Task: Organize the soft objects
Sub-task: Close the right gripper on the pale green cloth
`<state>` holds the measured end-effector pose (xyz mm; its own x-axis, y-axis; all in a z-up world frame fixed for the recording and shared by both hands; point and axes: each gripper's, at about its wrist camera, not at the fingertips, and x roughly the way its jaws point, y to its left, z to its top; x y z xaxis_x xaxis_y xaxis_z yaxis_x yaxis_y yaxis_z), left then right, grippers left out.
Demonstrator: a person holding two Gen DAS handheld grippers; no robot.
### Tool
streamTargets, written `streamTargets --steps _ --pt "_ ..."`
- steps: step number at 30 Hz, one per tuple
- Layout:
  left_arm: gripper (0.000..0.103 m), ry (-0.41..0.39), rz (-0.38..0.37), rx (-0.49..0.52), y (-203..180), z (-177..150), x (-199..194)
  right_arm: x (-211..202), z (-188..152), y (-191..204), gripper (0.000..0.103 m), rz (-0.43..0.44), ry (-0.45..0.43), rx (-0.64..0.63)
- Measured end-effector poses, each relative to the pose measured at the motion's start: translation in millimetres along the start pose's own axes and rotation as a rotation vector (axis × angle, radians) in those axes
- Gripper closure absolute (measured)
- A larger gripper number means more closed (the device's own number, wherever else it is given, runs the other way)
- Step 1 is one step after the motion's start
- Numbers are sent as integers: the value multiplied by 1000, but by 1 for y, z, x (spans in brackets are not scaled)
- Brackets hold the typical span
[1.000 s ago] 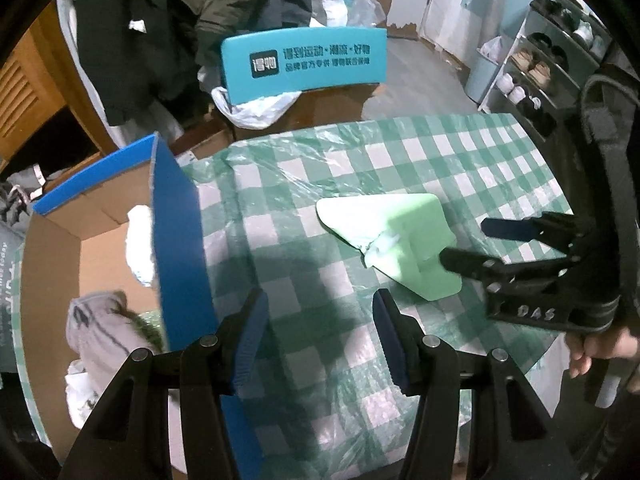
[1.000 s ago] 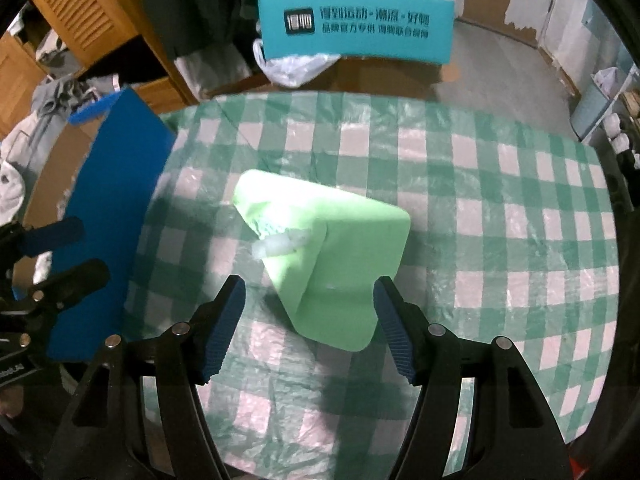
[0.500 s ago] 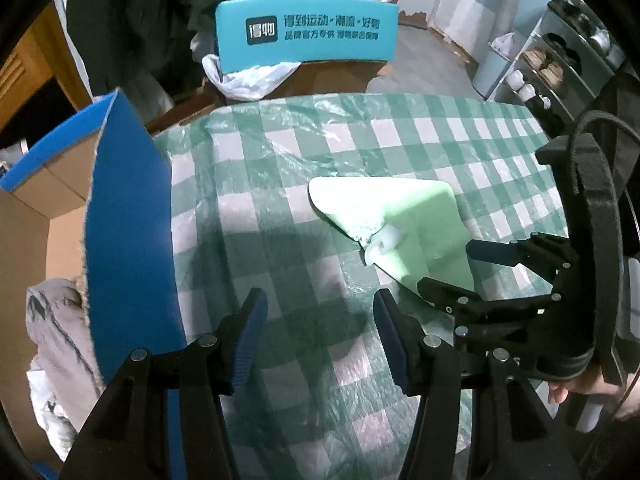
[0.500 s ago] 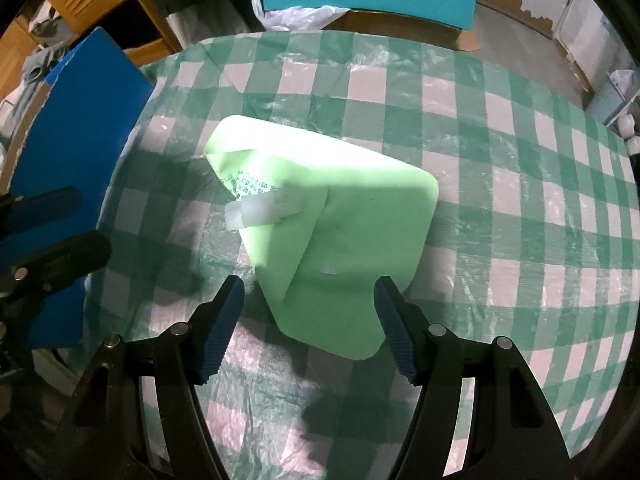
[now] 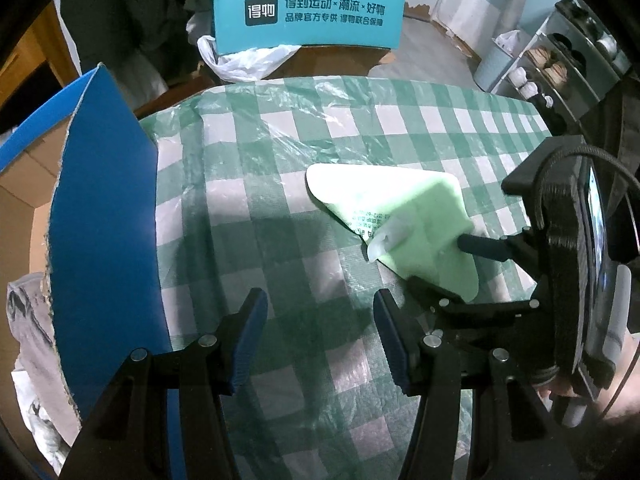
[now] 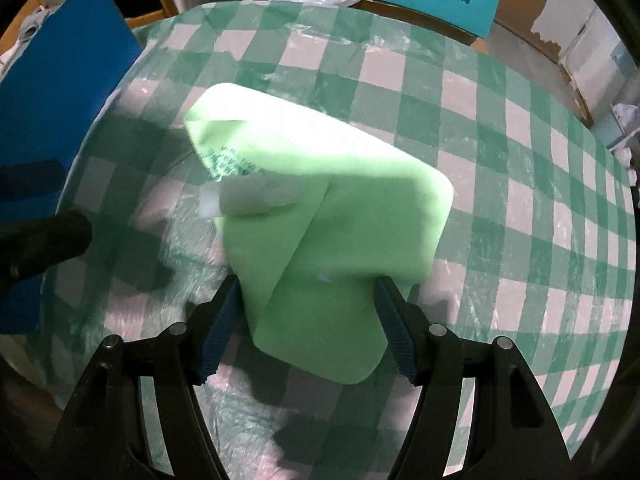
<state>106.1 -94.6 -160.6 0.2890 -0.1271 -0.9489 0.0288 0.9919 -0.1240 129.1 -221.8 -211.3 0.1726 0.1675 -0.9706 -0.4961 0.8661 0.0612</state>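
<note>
We find the light green pouch lying flat on the checked tablecloth, toward the table's right half and well apart from the blue-walled cardboard box that stands at the table's left edge. It looks light and limp to us, a thin plastic-wrapped pack with rounded corners, a printed patch and a strip of clear tape holding a folded flap. We judge the film slippery and the body squashy, so a pinch across its narrow near end should hold better than a grip on the taped flap, which could peel.

Our right gripper points steeply down with its jaws spread, one blue pad on each side of the pouch's near end. The left pad seems to touch the edge and the right pad sits at the other edge, but we see no squeeze or dent, so we read it as straddling, not pinching. Our left gripper hangs spread over bare tablecloth, just left of the pouch, holding nothing.

Compared with a second ago, both grippers have come down toward the table. Then the pouch lay ahead of the right fingertips with cloth showing between; now its near end fills the gap between the pads. In the left view the box wall has grown larger and the box's soft contents are mostly hidden. The pouch itself has not shifted.
</note>
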Motion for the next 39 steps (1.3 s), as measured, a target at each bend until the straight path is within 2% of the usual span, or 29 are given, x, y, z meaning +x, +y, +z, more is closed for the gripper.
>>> streamTargets --steps 9,10,11,12,13,14,17,23,34,39 --pt "46 19 -9 -8 -1 1 5 1 2 -8 37 11 -31 -5" --pt "46 18 -10 -7 0 2 5 0 1 -10 42 11 -37 -7" --pt "46 18 -10 -7 0 2 5 0 1 -11 55 10 -43 -6" --pt "46 18 -10 -5 -1 2 5 -2 1 -12 64 8 -51 -3" --pt "46 18 -11 -5 -1 2 5 -4 1 -14 80 5 -55 0" --pt "46 19 -11 -5 -1 2 5 -4 2 -15 91 2 -53 1" --pt "46 22 -13 -5 -1 2 6 -4 2 -20 98 13 -53 19" --pt "46 16 -17 0 -3 1 2 -14 -1 -17 99 54 -68 18" --pt "42 -16 -19 35 -12 -4 -15 -79 -10 -9 99 114 -204 24" --pt "42 -29 -15 39 -14 -6 -20 -102 -19 -12 99 116 -218 44"
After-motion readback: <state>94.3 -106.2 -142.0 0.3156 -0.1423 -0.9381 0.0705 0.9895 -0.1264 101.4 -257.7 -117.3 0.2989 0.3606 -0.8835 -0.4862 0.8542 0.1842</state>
